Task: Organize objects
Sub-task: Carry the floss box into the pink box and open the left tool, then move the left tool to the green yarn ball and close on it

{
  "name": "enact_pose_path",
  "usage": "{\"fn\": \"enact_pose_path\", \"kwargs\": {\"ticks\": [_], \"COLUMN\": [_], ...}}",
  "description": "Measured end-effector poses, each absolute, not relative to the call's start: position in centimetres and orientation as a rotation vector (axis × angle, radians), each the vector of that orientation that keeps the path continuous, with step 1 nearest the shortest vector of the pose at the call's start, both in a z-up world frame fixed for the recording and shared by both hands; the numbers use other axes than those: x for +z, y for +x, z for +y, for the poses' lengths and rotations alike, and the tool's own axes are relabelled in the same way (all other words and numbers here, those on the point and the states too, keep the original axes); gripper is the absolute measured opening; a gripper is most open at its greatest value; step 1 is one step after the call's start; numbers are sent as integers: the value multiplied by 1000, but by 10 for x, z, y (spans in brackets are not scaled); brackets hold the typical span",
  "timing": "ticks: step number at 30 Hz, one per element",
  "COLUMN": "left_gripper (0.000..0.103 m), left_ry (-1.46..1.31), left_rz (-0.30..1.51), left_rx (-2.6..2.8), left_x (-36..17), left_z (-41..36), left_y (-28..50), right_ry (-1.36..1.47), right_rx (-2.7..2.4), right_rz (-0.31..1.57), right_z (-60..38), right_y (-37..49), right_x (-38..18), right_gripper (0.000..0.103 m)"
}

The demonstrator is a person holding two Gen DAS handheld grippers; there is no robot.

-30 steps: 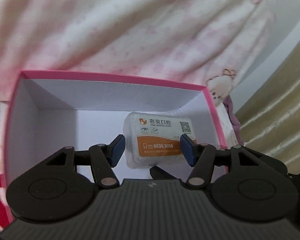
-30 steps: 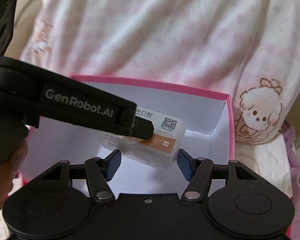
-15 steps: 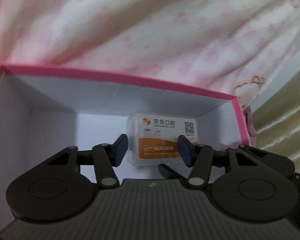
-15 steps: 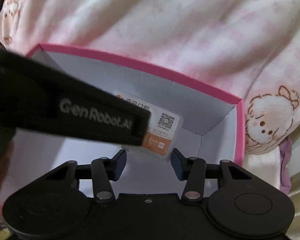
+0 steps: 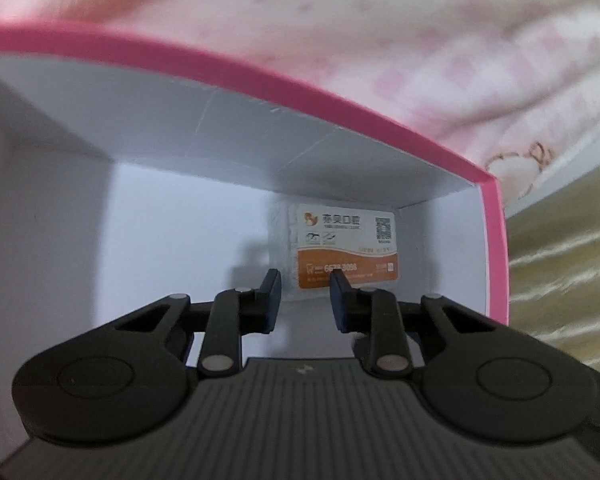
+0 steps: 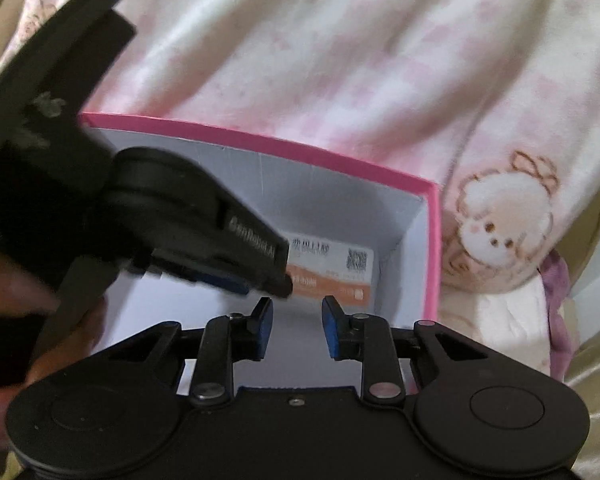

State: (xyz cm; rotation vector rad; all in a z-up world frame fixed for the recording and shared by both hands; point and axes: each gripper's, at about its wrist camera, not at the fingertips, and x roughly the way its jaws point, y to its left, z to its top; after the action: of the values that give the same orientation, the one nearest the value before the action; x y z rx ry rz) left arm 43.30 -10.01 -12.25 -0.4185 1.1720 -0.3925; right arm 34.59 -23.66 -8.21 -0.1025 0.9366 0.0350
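Dental-clinic floss box (image 5: 342,246) lies in the far right corner of the pink-rimmed cardboard box (image 5: 496,240), free of both tools. Left hand-held gripper (image 5: 305,294) and right hand-held gripper (image 6: 294,326) hang just short of it, jaws parted and grasping nothing.

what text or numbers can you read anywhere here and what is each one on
"GenRobot.AI": white lettering, blurred, on the black left gripper arm, right wrist view.
"6638 3098": partly hidden by a fingertip, on the orange band of the small clear plastic case in the pink-rimmed white box.
Chinese characters beside an orange logo on the case label: too blurred to read.
QR code on the label: visible, not readable.
Right gripper: no text.
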Motion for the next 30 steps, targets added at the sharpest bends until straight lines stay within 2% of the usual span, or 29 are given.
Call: {"fn": "enact_pose_path", "kwargs": {"ticks": [2, 8, 14, 20, 25, 27, 30], "left_gripper": [26, 45, 55, 65, 72, 75, 79], "left_ry": [-349, -155, -83, 13, 94, 93, 92], "left_rz": [1140, 1086, 1048, 1009, 995, 987, 970], "left_rx": [-407, -453, -478, -473, -486, -493, -509], "left_x": [-110, -55, -2, 53, 71, 73, 69], "left_z": [-103, -90, -55, -21, -2, 7, 20], "left_y": [423, 375, 314, 248, 204, 193, 173], "right_ry": [-58, 31, 75, 56, 34, 28, 39], "right_rx": [62, 132, 189, 235, 278, 290, 320], "right_rz": [932, 919, 902, 898, 869, 854, 822], "right_z": [-241, -243, -242, -201, -177, -168, -159], "right_y": [334, 289, 250, 188, 148, 131, 109], "right_x": [-79, -59, -24, 25, 49, 54, 51], "right_gripper": [34, 43, 51, 59, 67, 74, 77]}}
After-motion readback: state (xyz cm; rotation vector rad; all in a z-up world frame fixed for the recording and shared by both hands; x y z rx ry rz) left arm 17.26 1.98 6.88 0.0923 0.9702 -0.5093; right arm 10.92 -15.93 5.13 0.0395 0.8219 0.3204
